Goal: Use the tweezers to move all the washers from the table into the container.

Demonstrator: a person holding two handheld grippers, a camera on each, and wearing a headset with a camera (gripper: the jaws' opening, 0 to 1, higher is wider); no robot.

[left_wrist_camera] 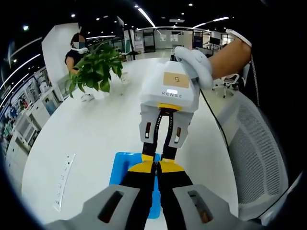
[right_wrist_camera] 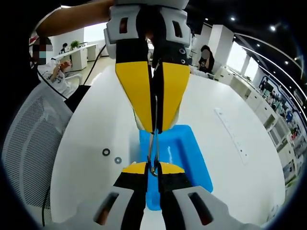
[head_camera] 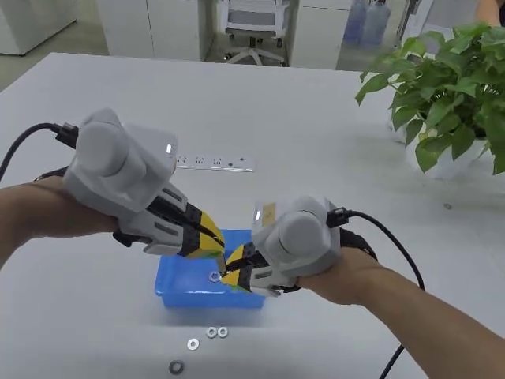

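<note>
The thin metal tweezers [right_wrist_camera: 154,143] run between both grippers, above the blue container [head_camera: 177,288]. My left gripper [head_camera: 217,237] is shut on their upper part; in the right gripper view it [right_wrist_camera: 154,127] comes down from the top. My right gripper [right_wrist_camera: 153,170] faces it tip to tip, with its jaws closed on the tweezers' lower end. One washer [head_camera: 215,276] lies inside the container. Several more washers [head_camera: 211,332] lie on the table in front of it, and two of those washers [right_wrist_camera: 106,152] lie left of the container in the right gripper view.
A white power strip [head_camera: 215,163] lies on the table behind the container. A potted plant [head_camera: 450,95] stands at the far right. An office chair [head_camera: 254,24] is beyond the table's far edge. A black cable [head_camera: 390,237] trails from the right gripper.
</note>
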